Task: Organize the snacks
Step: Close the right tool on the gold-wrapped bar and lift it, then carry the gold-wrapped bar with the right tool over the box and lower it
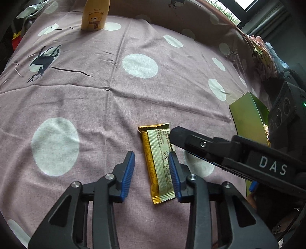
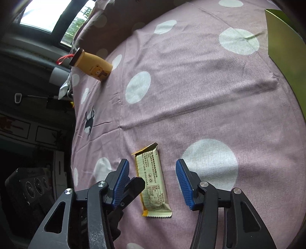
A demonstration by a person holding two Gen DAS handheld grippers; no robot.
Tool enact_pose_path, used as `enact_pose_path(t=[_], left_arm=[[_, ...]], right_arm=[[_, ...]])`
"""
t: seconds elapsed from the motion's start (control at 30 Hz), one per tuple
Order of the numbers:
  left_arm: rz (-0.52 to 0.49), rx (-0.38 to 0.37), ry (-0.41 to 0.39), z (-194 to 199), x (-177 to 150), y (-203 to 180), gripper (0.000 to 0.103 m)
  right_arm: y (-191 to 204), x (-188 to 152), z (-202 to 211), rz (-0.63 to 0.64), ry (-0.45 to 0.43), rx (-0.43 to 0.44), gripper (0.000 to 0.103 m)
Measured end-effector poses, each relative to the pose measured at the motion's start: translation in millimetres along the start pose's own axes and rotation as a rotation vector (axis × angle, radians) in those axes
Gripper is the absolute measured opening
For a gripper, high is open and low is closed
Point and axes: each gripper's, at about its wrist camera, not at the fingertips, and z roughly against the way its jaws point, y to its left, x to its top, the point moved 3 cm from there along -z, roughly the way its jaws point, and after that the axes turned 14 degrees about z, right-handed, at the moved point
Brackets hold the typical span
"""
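Observation:
A yellow and cream snack bar [image 1: 159,162] lies flat, printed back up, on the pink dotted cloth [image 1: 114,99]. My left gripper [image 1: 152,160] is open, low over the cloth, with the bar's near half between its blue pads. My right gripper [image 2: 153,172] is open too, and the same bar [image 2: 153,182] lies between its pads. In the left wrist view the right gripper's black finger [image 1: 191,141] reaches in from the right over the bar's far end. A green box [image 1: 248,118] stands open at the right.
A yellow bear-print bottle [image 1: 95,16] stands at the far side of the cloth; it also shows in the right wrist view [image 2: 91,65]. The green box [image 2: 283,38] sits at the cloth's right edge. The cloth's left edge drops off to dark furniture [image 2: 34,134].

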Motion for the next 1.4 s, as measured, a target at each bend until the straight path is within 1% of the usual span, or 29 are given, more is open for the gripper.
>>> enact_pose_path(t=[0.1, 0.17, 0.23, 0.3, 0.43, 0.5, 0.6, 0.77, 0.9, 0.97, 1.03, 1.1, 1.2, 1.3, 1.4], left_arm=[[-0.012, -0.024, 0.033, -5, -4, -5, 0.032], [-0.004, -0.046, 0.059, -12, -6, -7, 0.032], [-0.007, -0.039, 0.05, -14, -6, -9, 0.032], [-0.013, -0.034, 0.041, -13, -6, -10, 0.032], [-0.006, -0.057, 0.018, -7, -6, -10, 0.032], [-0.032, -0.06, -0.01, 0, -6, -14, 0.032], [-0.078, -0.08, -0.077, 15, -9, -22, 0.032], [-0.14, -0.114, -0.213, 37, -13, -39, 0.032], [-0.184, -0.169, -0.287, 52, -16, -57, 0.032], [-0.198, -0.209, -0.306, 57, -17, -69, 0.032], [-0.237, -0.246, -0.328, 64, -21, -84, 0.032], [-0.272, -0.282, -0.342, 69, -25, -99, 0.032], [-0.324, -0.336, -0.338, 72, -32, -122, 0.032], [-0.386, -0.386, -0.321, 71, -41, -145, 0.032], [-0.425, -0.426, -0.287, 67, -49, -165, 0.032]], right_arm=[[2, 2, -7, -0.004, 0.015, 0.028, 0.047], [3, 1, -11, -0.006, 0.033, 0.044, 0.047], [3, 0, -16, -0.011, 0.05, 0.041, 0.047], [3, 0, -16, -0.009, 0.045, 0.034, 0.047], [5, -1, -14, -0.004, 0.03, 0.028, 0.047], [7, -3, -10, 0.004, 0.019, 0.021, 0.047], [14, -2, 5, 0.041, -0.027, 0.018, 0.047], [29, -1, 38, 0.115, -0.131, -0.009, 0.047], [38, -1, 65, 0.164, -0.208, -0.077, 0.048], [40, -1, 82, 0.174, -0.257, -0.097, 0.048], [37, -1, 100, 0.172, -0.3, -0.114, 0.048], [34, -2, 118, 0.174, -0.345, -0.133, 0.048], [26, -6, 145, 0.165, -0.405, -0.168, 0.048], [14, -10, 168, 0.141, -0.452, -0.224, 0.048], [-3, -15, 187, 0.099, -0.486, -0.252, 0.048]])
